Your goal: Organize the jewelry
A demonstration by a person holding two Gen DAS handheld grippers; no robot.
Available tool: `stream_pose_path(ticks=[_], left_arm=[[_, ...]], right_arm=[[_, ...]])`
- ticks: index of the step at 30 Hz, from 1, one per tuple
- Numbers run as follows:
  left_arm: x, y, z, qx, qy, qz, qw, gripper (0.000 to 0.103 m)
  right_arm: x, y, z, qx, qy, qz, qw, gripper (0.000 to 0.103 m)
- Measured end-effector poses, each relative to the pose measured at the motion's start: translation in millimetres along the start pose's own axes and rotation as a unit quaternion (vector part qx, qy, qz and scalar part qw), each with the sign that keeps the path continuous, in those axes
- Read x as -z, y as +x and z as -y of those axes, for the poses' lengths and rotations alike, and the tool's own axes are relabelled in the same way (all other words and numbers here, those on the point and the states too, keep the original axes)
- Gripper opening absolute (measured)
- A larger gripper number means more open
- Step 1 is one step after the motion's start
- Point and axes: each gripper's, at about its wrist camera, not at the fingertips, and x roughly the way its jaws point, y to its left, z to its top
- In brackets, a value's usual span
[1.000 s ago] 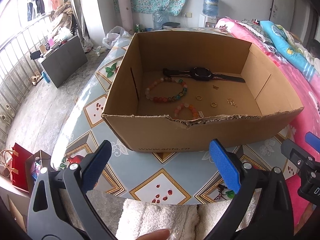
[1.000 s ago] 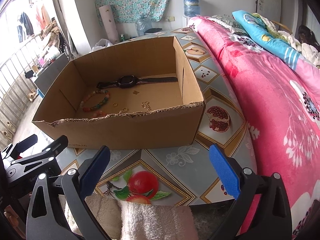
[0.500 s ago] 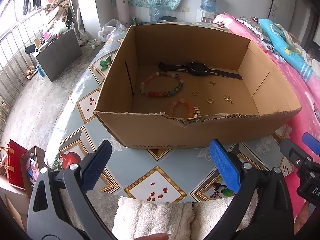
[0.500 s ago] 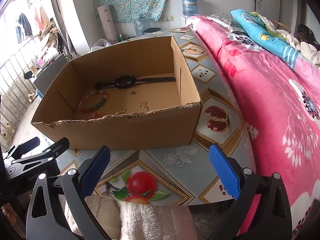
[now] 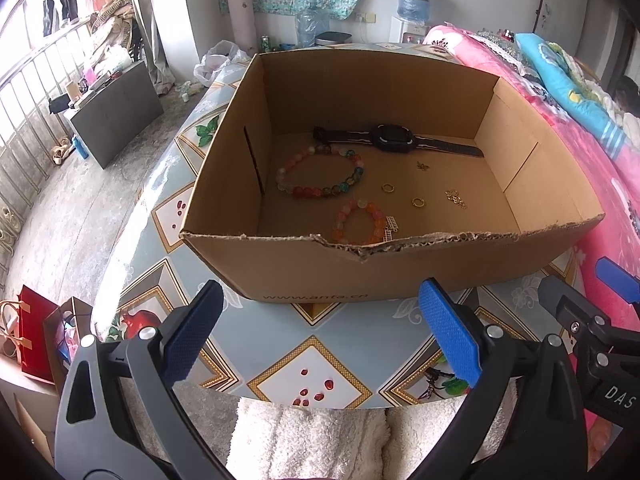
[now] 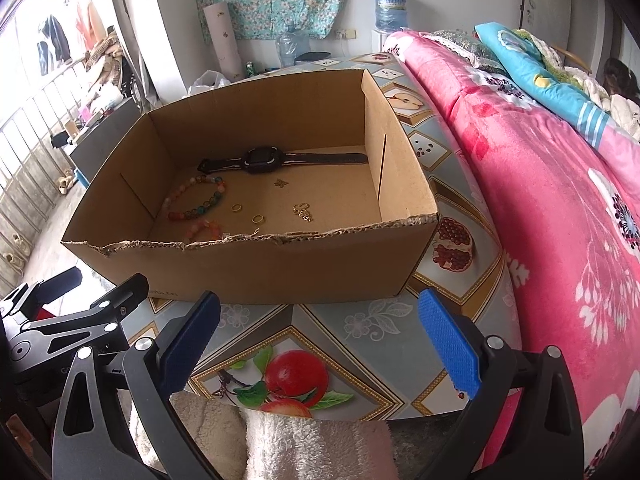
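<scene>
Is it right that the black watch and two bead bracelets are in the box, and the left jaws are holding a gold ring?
Not quite. The black watch and both bead bracelets, the larger and the smaller, lie in the cardboard box. But the left gripper holds nothing: its jaws stand open outside the box. The left wrist view shows both gold rings on the box floor.

You get bright daylight from the window (image 5: 28, 92) on the left, blown out there. Soft shadows inside the box (image 5: 304, 272). Sharp centre; edges bend, corners go black.
</scene>
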Motion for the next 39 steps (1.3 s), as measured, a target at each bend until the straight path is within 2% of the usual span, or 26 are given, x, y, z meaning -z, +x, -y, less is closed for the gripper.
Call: stream_pose_path(ticks=[39], left_arm=[[0.4,1.5,-2.6,-0.004,-0.005,-0.003,1.0000,0.095]], right_arm=[[-1.7,2.8,-3.3,0.006,-0.006,-0.005,1.000,0.096]])
